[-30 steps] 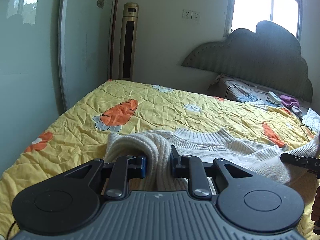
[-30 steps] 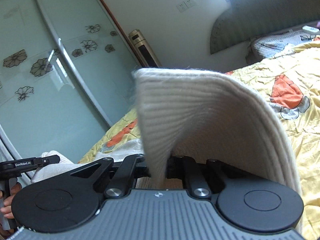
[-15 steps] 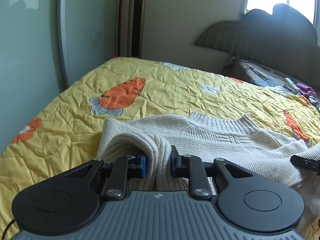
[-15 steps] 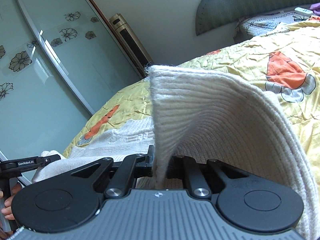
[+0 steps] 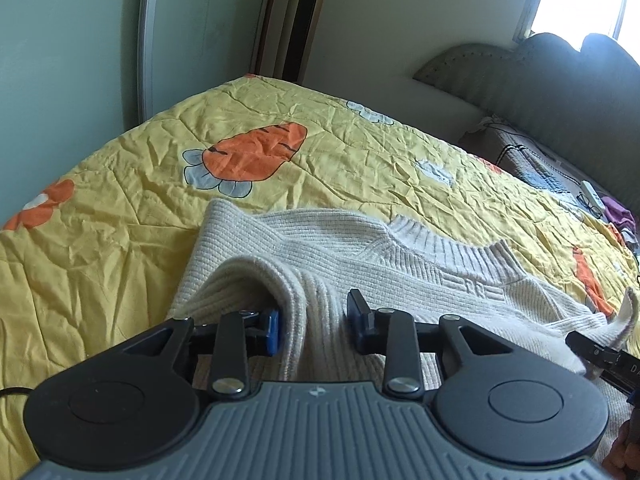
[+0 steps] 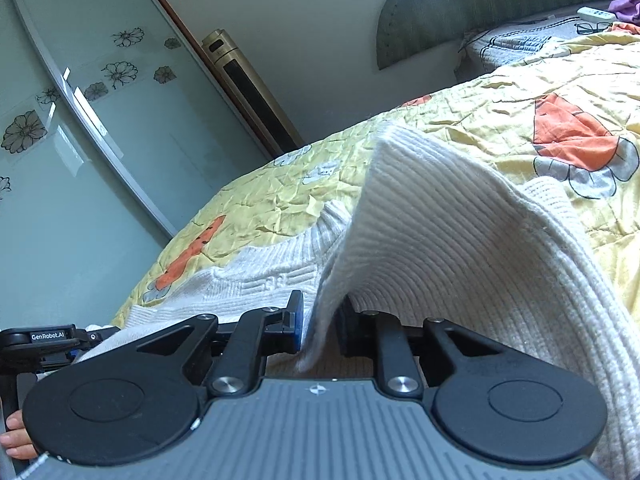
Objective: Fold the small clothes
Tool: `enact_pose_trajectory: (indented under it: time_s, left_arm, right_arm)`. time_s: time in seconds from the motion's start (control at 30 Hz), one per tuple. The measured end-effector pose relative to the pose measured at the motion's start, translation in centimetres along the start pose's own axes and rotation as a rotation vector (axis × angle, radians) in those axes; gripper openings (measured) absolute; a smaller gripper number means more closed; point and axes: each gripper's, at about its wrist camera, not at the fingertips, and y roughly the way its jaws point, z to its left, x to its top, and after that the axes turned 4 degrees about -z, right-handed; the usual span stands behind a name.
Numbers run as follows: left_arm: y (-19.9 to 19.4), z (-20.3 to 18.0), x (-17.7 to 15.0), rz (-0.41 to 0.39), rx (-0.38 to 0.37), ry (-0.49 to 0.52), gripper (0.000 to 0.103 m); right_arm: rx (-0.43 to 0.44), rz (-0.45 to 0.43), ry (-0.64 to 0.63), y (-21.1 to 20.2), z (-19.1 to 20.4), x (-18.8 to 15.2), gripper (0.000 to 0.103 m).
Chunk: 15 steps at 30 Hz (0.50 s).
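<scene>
A cream knitted sweater (image 5: 420,276) lies on the yellow quilt, its ribbed collar toward the far side. My left gripper (image 5: 316,322) has its jaws apart, with a folded hem of the sweater (image 5: 296,300) resting loosely between them against the left pad. My right gripper (image 6: 320,320) has its jaws slightly apart around another raised edge of the sweater (image 6: 440,232), which stands up and drapes to the right. The right gripper also shows at the right edge of the left wrist view (image 5: 600,356).
The yellow carrot-print quilt (image 5: 256,152) covers the bed. A glass wardrobe door (image 6: 80,120) and a tall gold air conditioner (image 6: 248,80) stand at the far side. A grey headboard (image 5: 560,76), pillow and small items are at the right.
Both grippers lowered toward the bed and the sweater was laid forward. The left jaws opened wider, releasing the hem. The right jaws loosened around the raised edge.
</scene>
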Motion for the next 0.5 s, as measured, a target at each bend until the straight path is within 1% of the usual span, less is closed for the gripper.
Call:
enact_pose_trajectory:
  time_s: [0.03,0.1,0.13,0.17,0.23,0.3,0.4,0.43,0.5]
  left_arm:
    - [0.1,-0.1,0.0,0.001,0.002,0.001,0.033]
    - [0.2,0.0,0.1,0.006,-0.002,-0.010,0.036]
    - [0.2,0.1,0.2,0.010,-0.011,-0.023,0.042]
    - [0.3,0.2,0.4,0.015,-0.027,-0.046,0.051]
    - [0.3,0.7,0.8,0.021,-0.062,-0.108,0.063]
    - [0.3,1.0,1.0,0.016,-0.071,-0.156,0.064]
    - [0.3,1.1,1.1,0.006,-0.049,-0.171,0.064]
    - [0.4,1.1,1.1,0.006,-0.039,-0.174,0.064]
    - [0.6,1.2,1.0,0.009,-0.022,-0.184,0.064]
  right_arm:
    - [-0.002,-0.002,0.007,0.0,0.0,0.1,0.025]
    - [0.006,-0.008,0.021,0.1,0.2,0.2,0.035]
    - [0.019,-0.012,0.025,0.2,0.4,0.4,0.044]
    - [0.027,-0.019,0.028,0.4,0.6,0.5,0.050]
    - [0.035,-0.036,0.035,0.7,1.1,0.8,0.051]
    - [0.050,-0.050,0.040,1.1,1.4,1.0,0.053]
    - [0.066,-0.073,0.029,1.5,1.6,0.9,0.060]
    - [0.065,-0.071,0.021,1.6,1.5,0.7,0.063]
    - [0.060,-0.053,0.023,1.8,1.2,0.5,0.063]
